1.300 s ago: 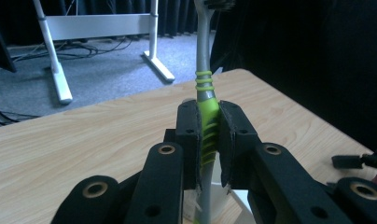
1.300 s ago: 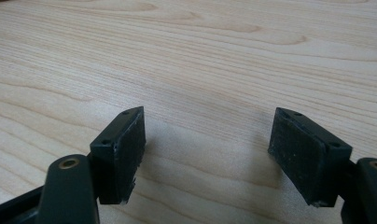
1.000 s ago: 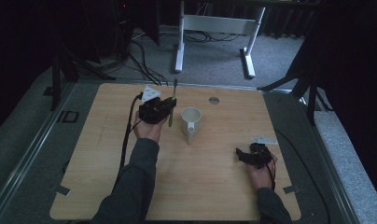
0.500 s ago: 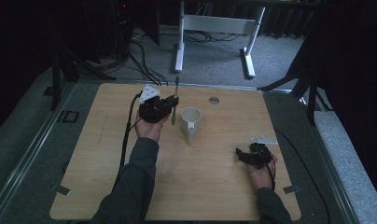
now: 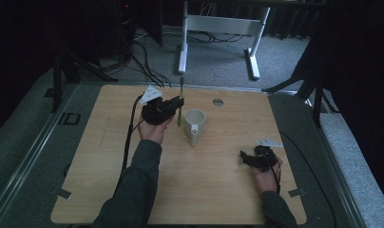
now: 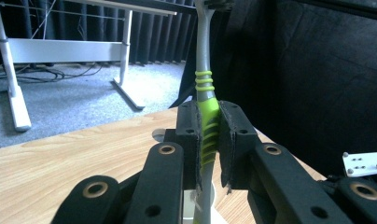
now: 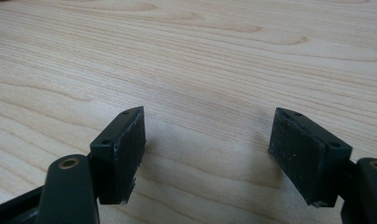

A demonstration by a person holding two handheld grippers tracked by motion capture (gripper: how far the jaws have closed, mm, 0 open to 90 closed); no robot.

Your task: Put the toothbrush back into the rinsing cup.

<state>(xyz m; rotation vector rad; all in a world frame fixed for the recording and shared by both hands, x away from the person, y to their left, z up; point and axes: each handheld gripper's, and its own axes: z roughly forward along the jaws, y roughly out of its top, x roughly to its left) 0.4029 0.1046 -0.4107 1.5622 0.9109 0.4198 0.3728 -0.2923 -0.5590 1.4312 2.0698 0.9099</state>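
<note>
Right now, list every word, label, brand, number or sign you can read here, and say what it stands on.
None can be read. The toothbrush held in the left gripper carries only green ribs and rings, no brand lettering that I can make out. The cup, the wooden table and the right gripper show no print.

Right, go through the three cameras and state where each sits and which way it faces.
High view: above the person's side, looking forward and down on the light wooden table; both forearms, left gripper, right gripper.
Left gripper view: on that gripper, facing the far floor; pads clamp the upright green-and-grey toothbrush.
Right gripper view: low, facing bare tabletop; pads apart.
Shared: the toothbrush shows in the high view too, beside the white ceramic mug.
</note>
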